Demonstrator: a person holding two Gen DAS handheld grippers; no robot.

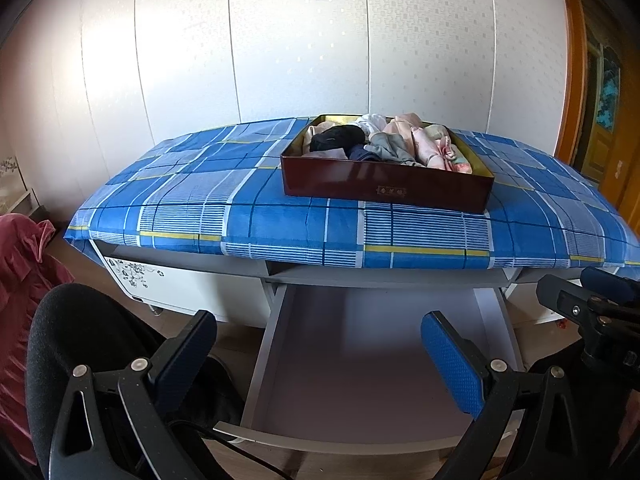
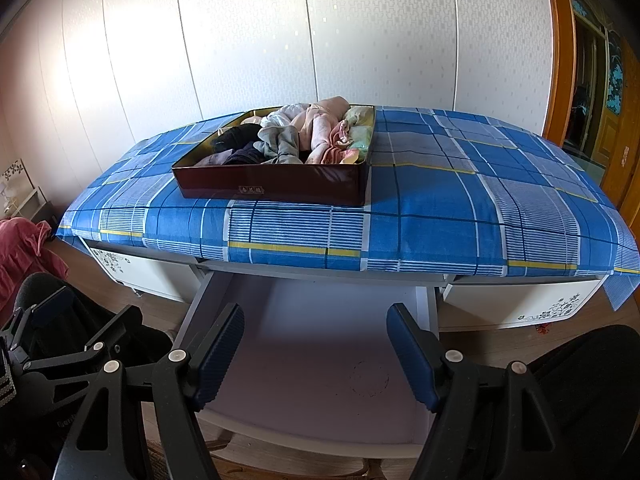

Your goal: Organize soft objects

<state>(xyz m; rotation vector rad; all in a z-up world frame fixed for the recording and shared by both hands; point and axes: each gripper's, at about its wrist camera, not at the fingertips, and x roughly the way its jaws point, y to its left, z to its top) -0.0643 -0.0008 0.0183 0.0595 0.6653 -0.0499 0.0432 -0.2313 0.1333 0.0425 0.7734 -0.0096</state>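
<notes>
I hold my left tongs (image 1: 320,356) wide apart over the pulled-out drawer (image 1: 372,360), and nothing lies between their blue pads. My right tongs (image 2: 316,354) hang beside them over the same drawer, also spread with nothing in them; from the left view I see them at the right edge of the picture.

The table (image 2: 320,270) in front of me is white, with flower prints on its side fronts, and a blue plaid cloth (image 2: 440,208) with white and yellow stripes covers its whole top, hanging a little over the front edge. On the cloth, toward the back wall, sits a dark red box (image 2: 272,184) with a gold inner lining and a small gold label on its front wall. The soft things (image 2: 288,136) lie heaped inside it: a black piece at the left, a dark blue one near the front, a grey one in the middle, pink and cream pieces at the right, and something white at the back. Some of the pile rises above the rim.

The drawer below the table's middle shows a bare pale bottom. A pink-red fabric (image 1: 20,280) lies at the left edge near the floor, well apart from the box.
</notes>
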